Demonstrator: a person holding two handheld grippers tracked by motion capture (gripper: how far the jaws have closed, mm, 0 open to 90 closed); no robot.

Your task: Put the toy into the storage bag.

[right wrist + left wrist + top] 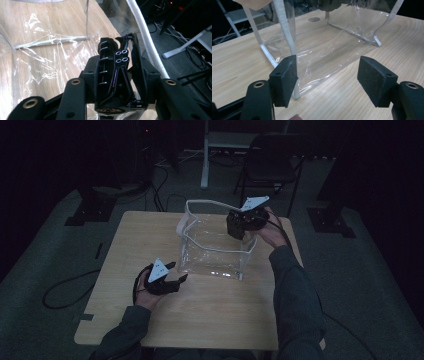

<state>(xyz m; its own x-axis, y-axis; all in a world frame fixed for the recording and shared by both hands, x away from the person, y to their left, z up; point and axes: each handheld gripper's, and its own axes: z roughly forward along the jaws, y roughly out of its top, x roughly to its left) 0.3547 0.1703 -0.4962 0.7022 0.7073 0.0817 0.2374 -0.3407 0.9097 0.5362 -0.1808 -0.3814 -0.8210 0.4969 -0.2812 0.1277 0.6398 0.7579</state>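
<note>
Black part (117, 75) clamped in right claw (243, 224), over clear bag (215, 250), not yet inside; left claw (172, 277) released.

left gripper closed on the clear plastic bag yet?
No: the left gripper has its jaws wide apart, short of the clear plastic bag standing on the wooden table.

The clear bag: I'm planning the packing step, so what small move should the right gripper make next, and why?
Probably lower the black part into the clear bag and let go. The right gripper is shut on it at the bag's open top, and the left gripper waits open by the near wall.
</note>
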